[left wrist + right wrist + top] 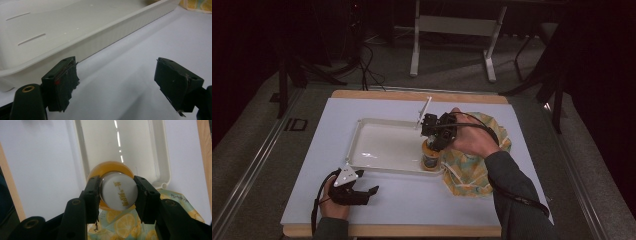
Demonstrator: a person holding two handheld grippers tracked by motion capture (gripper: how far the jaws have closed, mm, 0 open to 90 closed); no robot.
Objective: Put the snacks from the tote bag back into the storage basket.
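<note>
At the near edge of the worktop (412, 200), around 7 o'clock, the person's left hand (329, 197) comes in from below with the forearm low and the wrist nearly level, so the left gripper (364, 192) lies close to the white surface and points toward 2 o'clock. Its jaws stand wide apart with nothing between them. In the left gripper view the two black pads (63, 82) frame bare worktop, and the ribbed outer wall of the white tray (107, 37) runs just beyond them, not touching.

Farther in, the right sleeve (512, 200) reaches up from 5 o'clock, the forearm angled toward 11 o'clock over a yellow lemon-print cloth (472, 170) that lies against the tray's right end. The right hand (472, 137) is raised and bent down at the wrist, so the right gripper (437, 140) points steeply downward. Its jaws are clamped on the white cap of a small orange bottle (430, 159), which stands upright at the tray's near right corner; whether its base rests on the tray floor I cannot tell. In the right gripper view the bottle's cap (119, 195) sits squeezed between the two pads, with the tray's rim (80, 157) beyond it.
</note>
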